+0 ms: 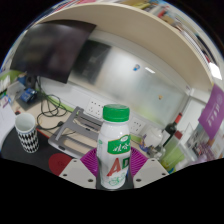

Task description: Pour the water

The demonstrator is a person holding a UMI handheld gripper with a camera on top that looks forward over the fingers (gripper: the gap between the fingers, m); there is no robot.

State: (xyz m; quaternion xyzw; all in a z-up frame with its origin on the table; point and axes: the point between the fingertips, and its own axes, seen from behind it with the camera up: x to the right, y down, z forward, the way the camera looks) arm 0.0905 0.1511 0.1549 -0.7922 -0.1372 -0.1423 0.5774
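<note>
A white plastic bottle (114,148) with a green cap and a green and red label stands upright between my fingers. My gripper (112,165) is shut on the bottle, both purple pads (90,162) pressing its sides. The bottle appears lifted above the table, with the view tilted. To the left, well beyond the fingers, a white paper cup (27,132) with a dark pattern stands on the table.
A desk (60,140) runs behind the bottle with cables, a laptop-like device (72,128) and clutter. A dark monitor (50,50) hangs on the wall at the left. More objects, among them a purple box (212,118), lie at the right.
</note>
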